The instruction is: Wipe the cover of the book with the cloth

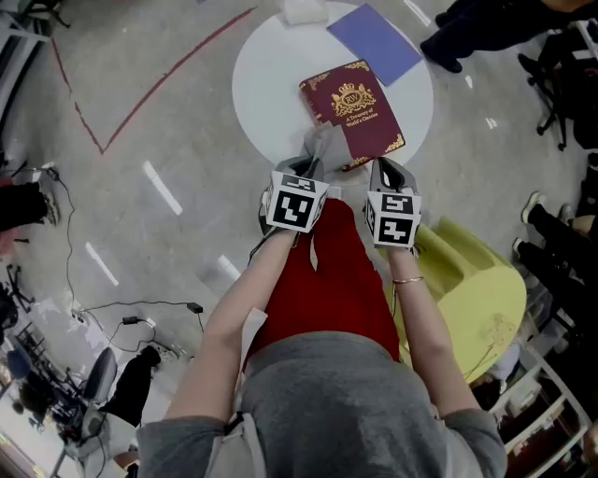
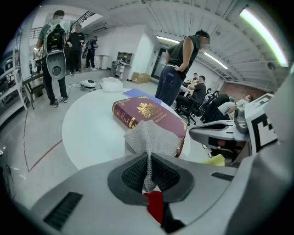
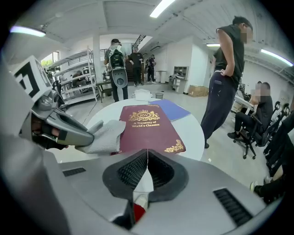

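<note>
A maroon book [image 1: 352, 109] with gold print lies closed on the round white table [image 1: 271, 75], near its front edge. A grey cloth [image 1: 327, 146] hangs from my left gripper [image 1: 313, 168], which is shut on it. The cloth [image 2: 150, 137] rests against the book's [image 2: 147, 112] near left corner. My right gripper [image 1: 385, 172] is shut with nothing in it and hovers just short of the book's near right corner. In the right gripper view the book [image 3: 148, 125] lies straight ahead of the gripper [image 3: 147, 159], and the cloth [image 3: 104, 135] covers its left edge.
A blue folder [image 1: 375, 41] and a white bundle [image 1: 305, 11] lie at the table's far side. A yellow chair [image 1: 481, 289] stands to my right. A person [image 3: 226, 78] stands beside the table at the right; others stand farther back. Cables [image 1: 140, 322] lie on the floor at left.
</note>
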Demonstrator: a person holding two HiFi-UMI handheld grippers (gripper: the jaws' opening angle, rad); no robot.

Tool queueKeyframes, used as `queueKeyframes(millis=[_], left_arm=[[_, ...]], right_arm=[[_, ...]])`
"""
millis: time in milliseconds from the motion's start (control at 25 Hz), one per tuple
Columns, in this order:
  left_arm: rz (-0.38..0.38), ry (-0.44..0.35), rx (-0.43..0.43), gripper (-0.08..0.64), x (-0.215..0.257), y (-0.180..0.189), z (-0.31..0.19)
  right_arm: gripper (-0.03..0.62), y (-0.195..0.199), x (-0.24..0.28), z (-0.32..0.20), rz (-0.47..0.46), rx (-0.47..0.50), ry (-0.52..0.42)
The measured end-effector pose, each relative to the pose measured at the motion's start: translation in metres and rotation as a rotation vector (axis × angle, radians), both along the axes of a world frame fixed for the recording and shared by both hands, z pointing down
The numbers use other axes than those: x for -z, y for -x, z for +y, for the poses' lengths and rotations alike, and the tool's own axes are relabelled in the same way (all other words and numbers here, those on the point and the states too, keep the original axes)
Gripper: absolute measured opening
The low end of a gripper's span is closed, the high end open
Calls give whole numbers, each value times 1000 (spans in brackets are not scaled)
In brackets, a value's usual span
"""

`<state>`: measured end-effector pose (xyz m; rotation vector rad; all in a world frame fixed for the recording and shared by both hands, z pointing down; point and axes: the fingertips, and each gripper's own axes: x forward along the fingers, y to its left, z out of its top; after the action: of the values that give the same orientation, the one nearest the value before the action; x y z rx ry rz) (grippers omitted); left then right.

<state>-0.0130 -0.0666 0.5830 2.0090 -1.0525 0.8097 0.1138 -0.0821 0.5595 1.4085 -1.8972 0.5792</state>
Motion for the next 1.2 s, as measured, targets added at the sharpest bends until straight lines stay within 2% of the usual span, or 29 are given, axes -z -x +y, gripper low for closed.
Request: queueKeyframes(millis=[320, 640, 920, 1200], left_arm=[[-12, -20, 110, 25, 6, 43, -4], [-46, -90, 253, 25, 15, 81, -72], [-69, -130, 285, 25, 23, 86, -135], [-58, -115, 258, 25, 16, 68, -156]], right_arm=[[29, 12, 1, -2, 5, 31, 1], [29, -2, 5, -16, 2, 19, -7], [29, -11, 5, -32, 8, 2, 1], [29, -8, 1, -48, -7, 23, 15]])
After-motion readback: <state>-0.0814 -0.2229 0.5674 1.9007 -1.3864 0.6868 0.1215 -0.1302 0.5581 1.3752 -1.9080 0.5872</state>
